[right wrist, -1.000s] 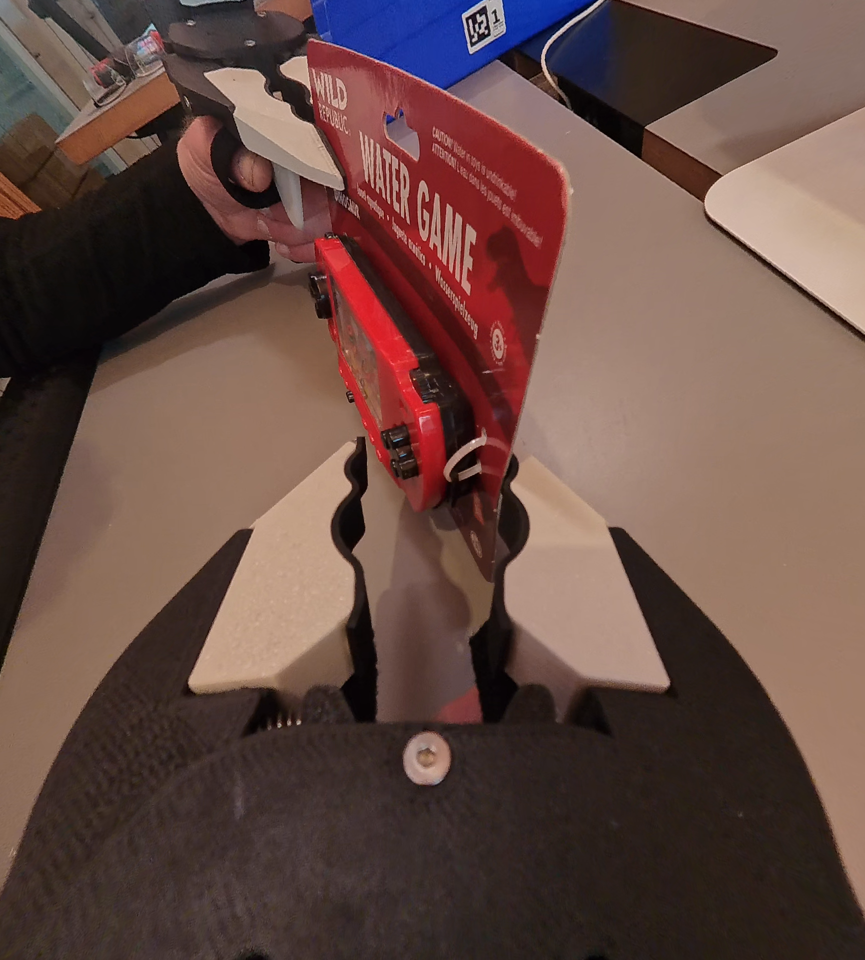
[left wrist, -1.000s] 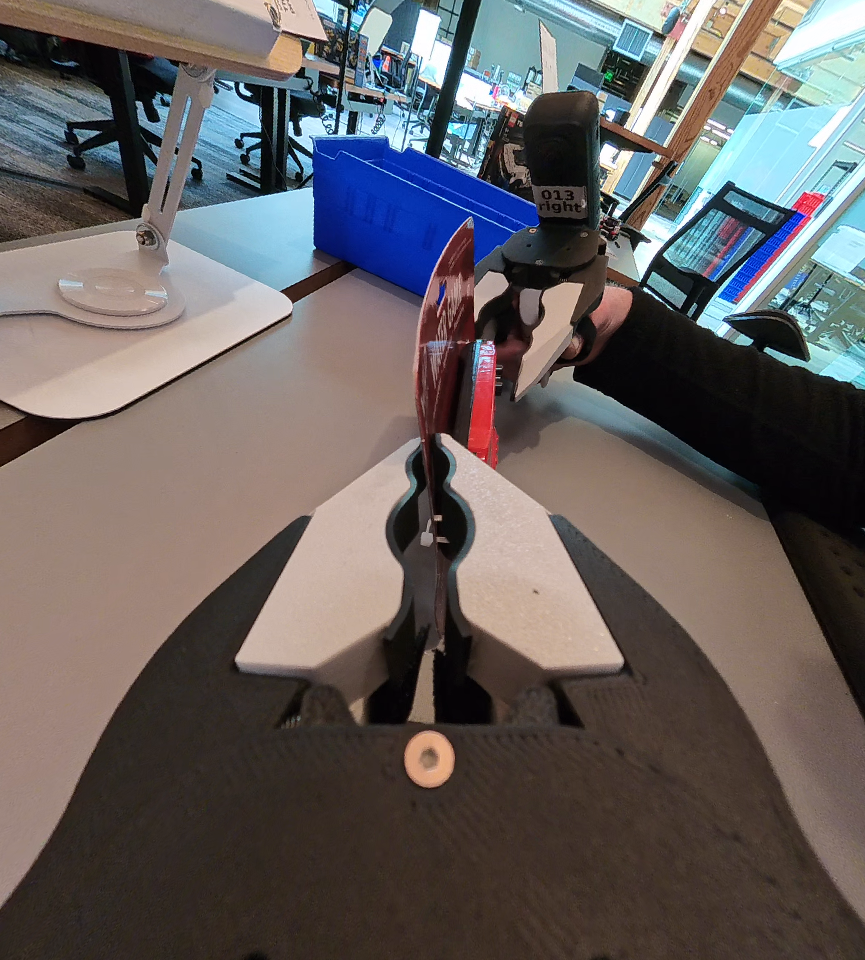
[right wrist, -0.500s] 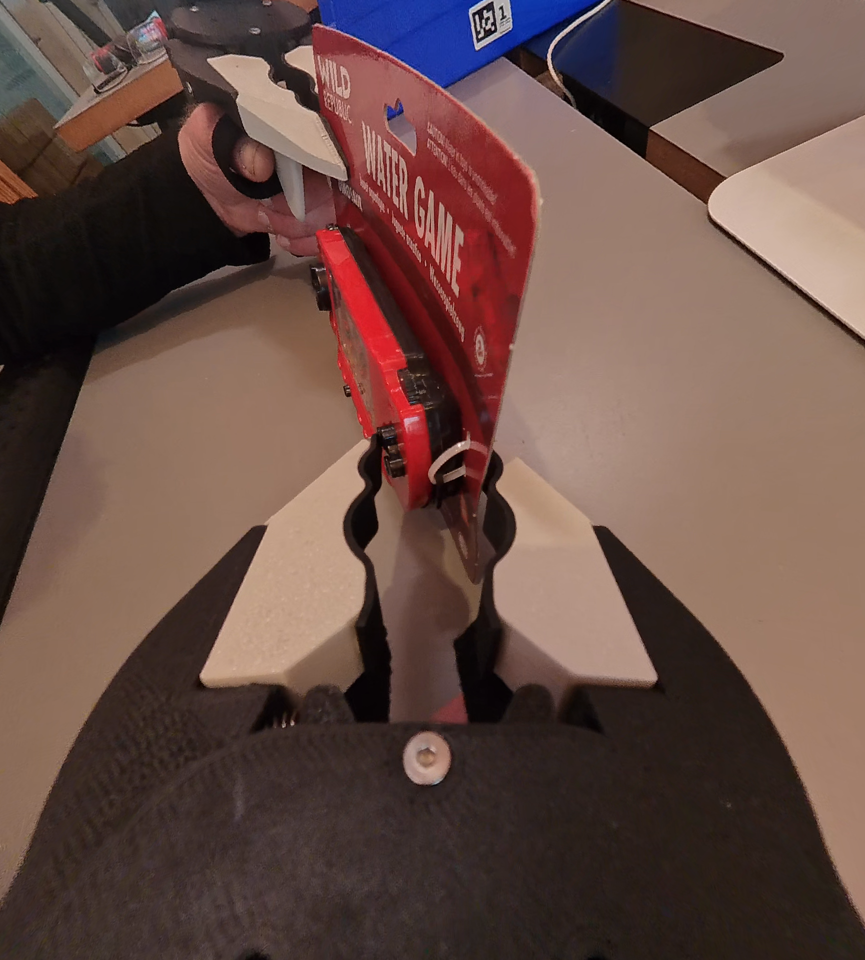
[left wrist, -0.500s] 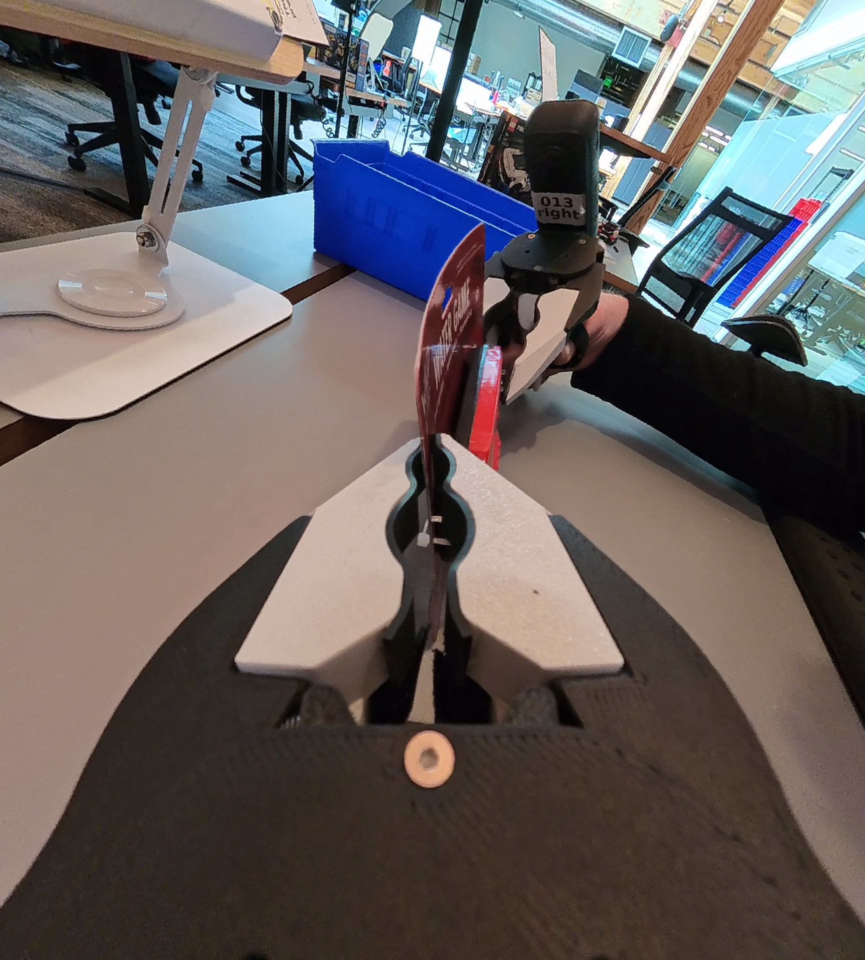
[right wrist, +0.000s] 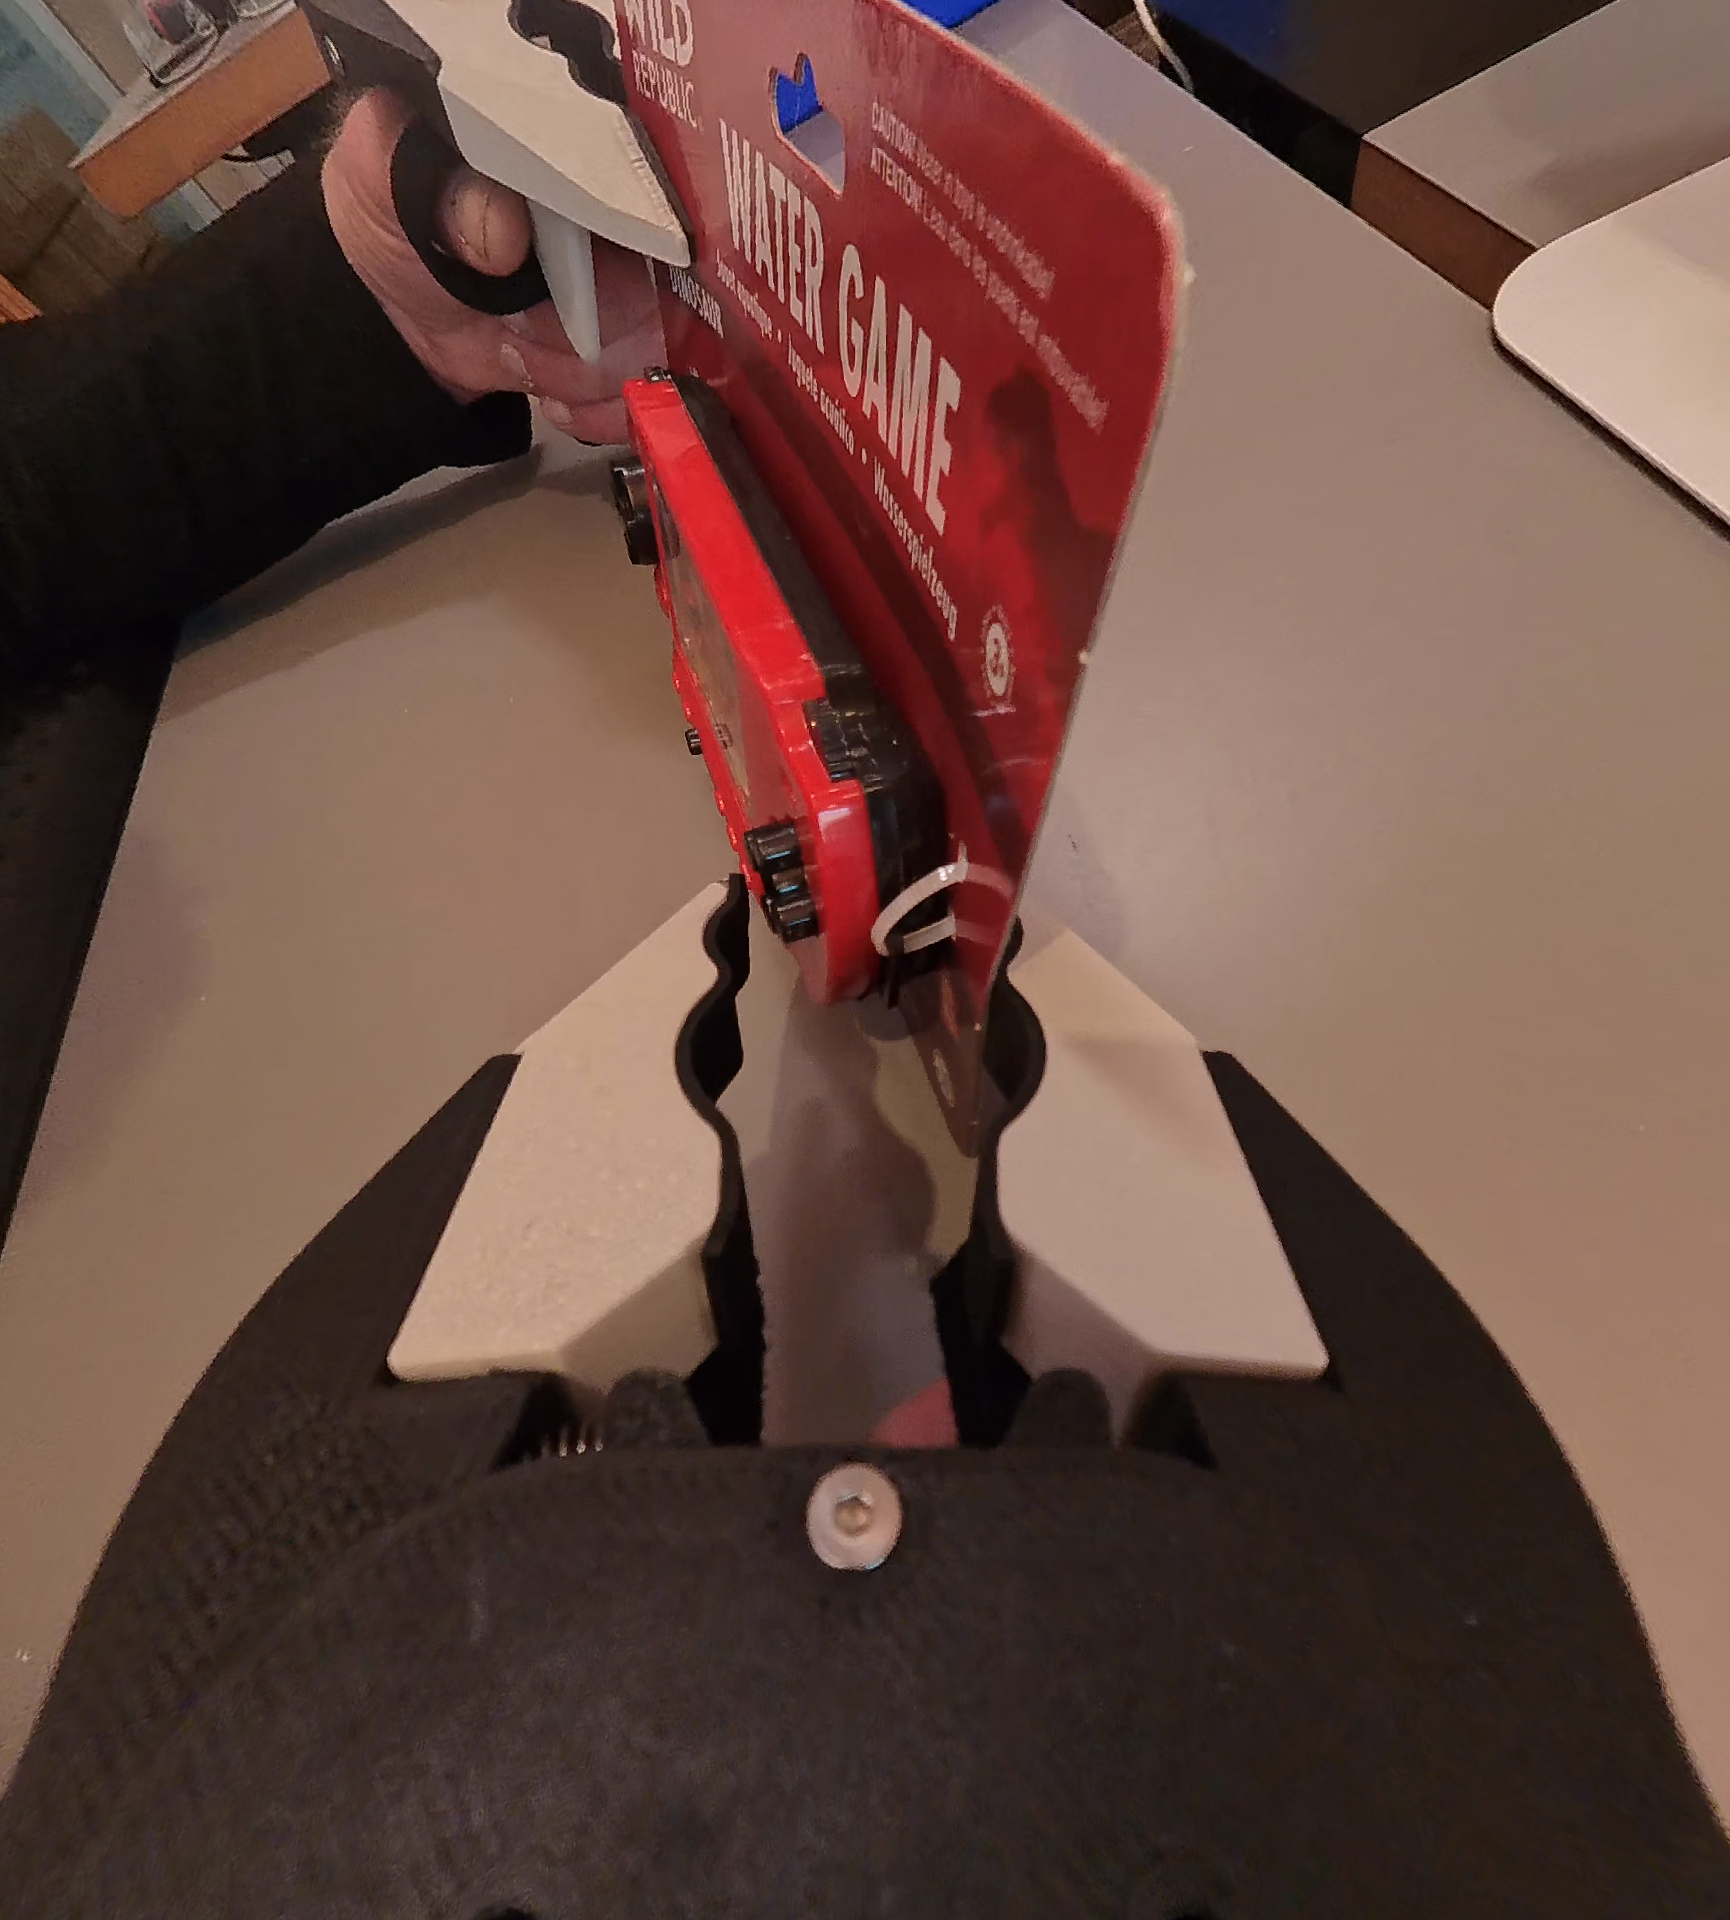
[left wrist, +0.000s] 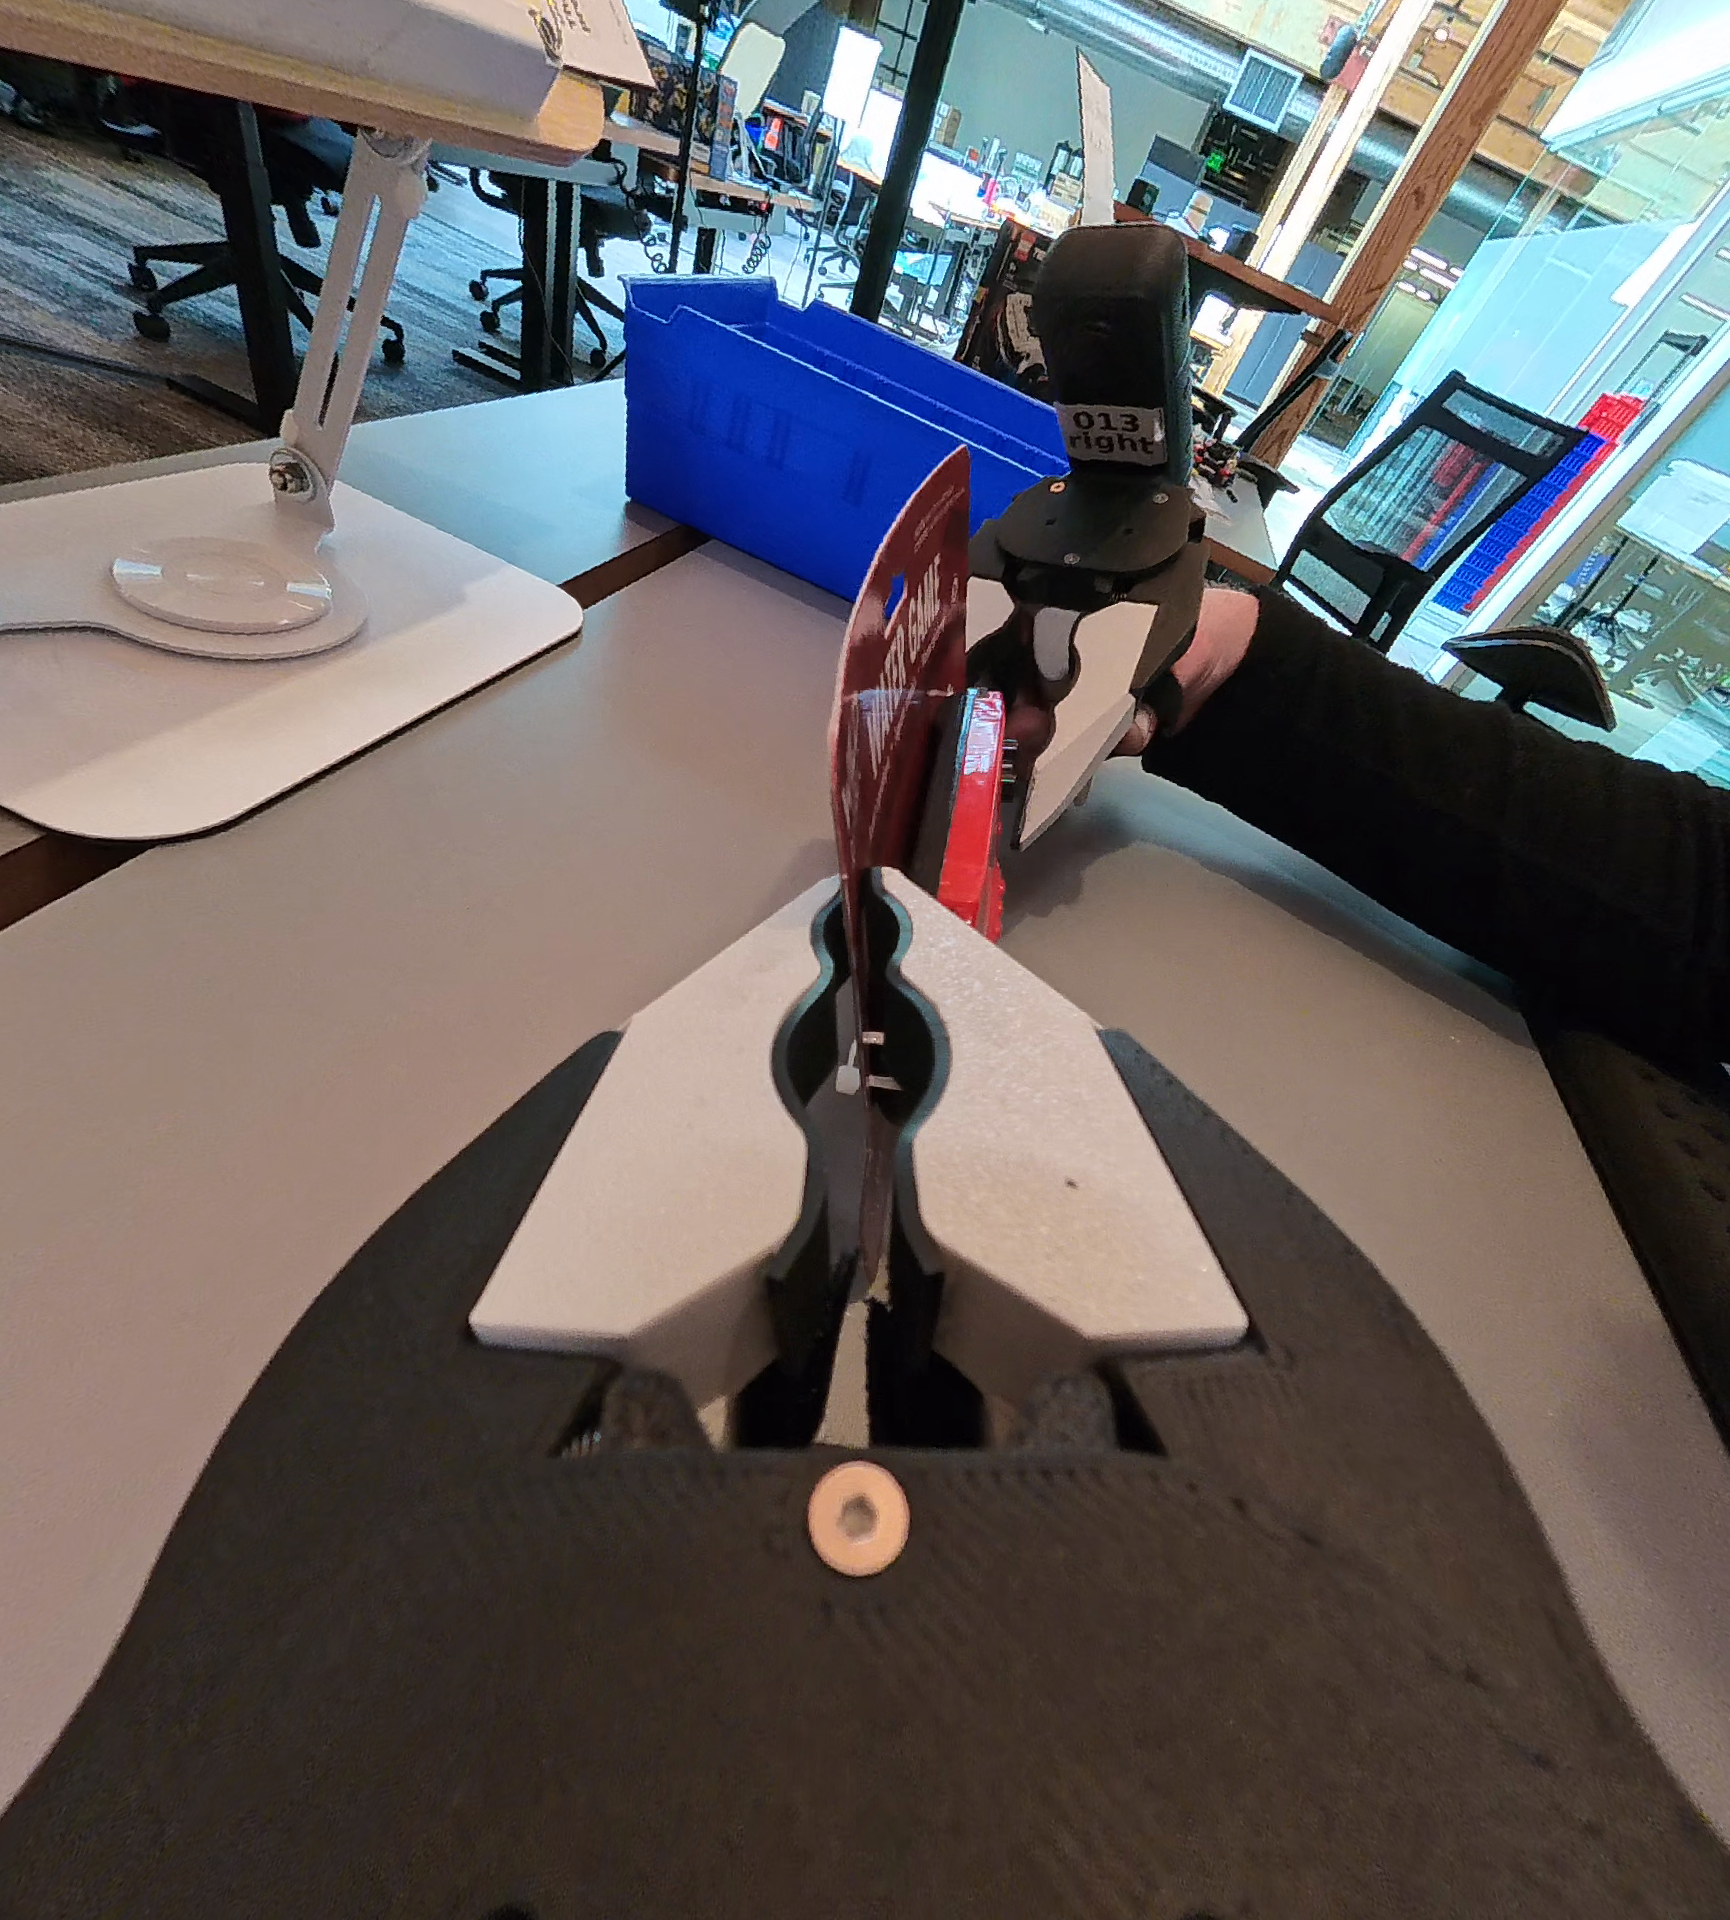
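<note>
change: the right hand-held gripper (right wrist: 866,997) has narrowed around the red toy (right wrist: 767,707), not clamping yet
left hand-held gripper (left wrist: 866,914): closed on the red card (left wrist: 897,717); above the table (left wrist: 425,987)

Daylight poured through the glass walls beyond and to the right of the left claw (left wrist: 866,904), leaving that view bright and sharp. The right claw's (right wrist: 866,935) view was dimmer and warmer, soft shadow lying on the table (right wrist: 1360,727) beneath it. Both views bowed outward at the edges.

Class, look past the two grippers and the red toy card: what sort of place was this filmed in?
Probably an open-plan office or workshop: rows of desks with rolling chairs, a glass partition wall, and a blue storage bin on the grey table.
</note>
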`<move>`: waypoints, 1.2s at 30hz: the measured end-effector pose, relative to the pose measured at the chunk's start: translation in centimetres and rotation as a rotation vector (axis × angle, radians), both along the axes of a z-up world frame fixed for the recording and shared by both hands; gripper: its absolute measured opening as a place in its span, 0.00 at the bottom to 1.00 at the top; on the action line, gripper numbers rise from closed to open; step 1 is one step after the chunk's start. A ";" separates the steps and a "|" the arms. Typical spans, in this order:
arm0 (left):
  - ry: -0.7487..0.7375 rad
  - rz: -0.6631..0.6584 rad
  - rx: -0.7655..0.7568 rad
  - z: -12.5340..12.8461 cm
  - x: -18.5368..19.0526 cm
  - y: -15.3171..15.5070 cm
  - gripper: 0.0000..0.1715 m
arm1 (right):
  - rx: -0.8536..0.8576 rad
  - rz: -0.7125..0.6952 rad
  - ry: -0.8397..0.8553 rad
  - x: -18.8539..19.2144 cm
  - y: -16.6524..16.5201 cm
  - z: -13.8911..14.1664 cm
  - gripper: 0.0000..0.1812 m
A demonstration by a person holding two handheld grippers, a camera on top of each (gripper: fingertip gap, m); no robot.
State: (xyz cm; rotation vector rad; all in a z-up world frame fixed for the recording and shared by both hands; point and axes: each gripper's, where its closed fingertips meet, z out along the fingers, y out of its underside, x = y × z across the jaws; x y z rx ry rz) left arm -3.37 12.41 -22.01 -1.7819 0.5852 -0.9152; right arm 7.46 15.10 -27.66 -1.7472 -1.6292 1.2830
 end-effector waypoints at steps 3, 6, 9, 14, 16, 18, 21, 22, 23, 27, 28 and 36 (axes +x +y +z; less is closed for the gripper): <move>-0.002 0.001 -0.001 0.0 0.0 0.0 0.00 | -0.001 0.000 0.001 0.0 0.0 0.0 0.23; -0.001 0.002 -0.001 0.0 0.0 0.0 0.00 | -0.001 0.001 0.000 0.1 0.0 0.0 0.23; -0.003 0.002 -0.001 0.0 0.0 0.1 0.00 | 0.001 0.001 -0.003 0.2 0.0 -0.1 0.21; -0.003 0.003 -0.001 0.0 0.0 0.1 0.00 | 0.001 0.006 -0.003 0.3 -0.1 -0.1 0.20; -0.003 0.004 -0.001 0.0 0.0 0.1 0.00 | 0.001 0.006 -0.003 0.3 -0.1 -0.1 0.20; -0.006 0.004 -0.002 0.0 0.0 0.1 0.00 | 0.000 0.007 -0.001 0.3 -0.1 -0.1 0.20; -0.001 0.011 -0.006 -0.1 0.0 0.1 0.00 | -0.021 0.016 -0.003 0.4 -0.4 -0.1 0.20; 0.003 0.014 -0.006 -0.1 -0.1 0.1 0.02 | -0.023 0.013 -0.002 0.4 -0.4 -0.1 0.20; -0.001 0.011 -0.008 0.0 -0.3 0.0 0.05 | -0.024 0.011 -0.001 0.4 -0.3 -0.1 0.20; 0.005 -0.027 -0.042 -0.3 -0.7 -1.2 0.21 | -0.025 0.006 0.003 0.4 -0.3 -0.1 0.19; 0.017 -0.034 -0.050 -0.7 -0.6 -1.5 0.25 | -0.026 0.005 0.002 0.4 -0.3 -0.2 0.19; 0.235 0.018 -0.071 -4.1 1.2 -2.0 0.26 | -0.027 0.004 0.002 0.4 -0.3 -0.2 0.19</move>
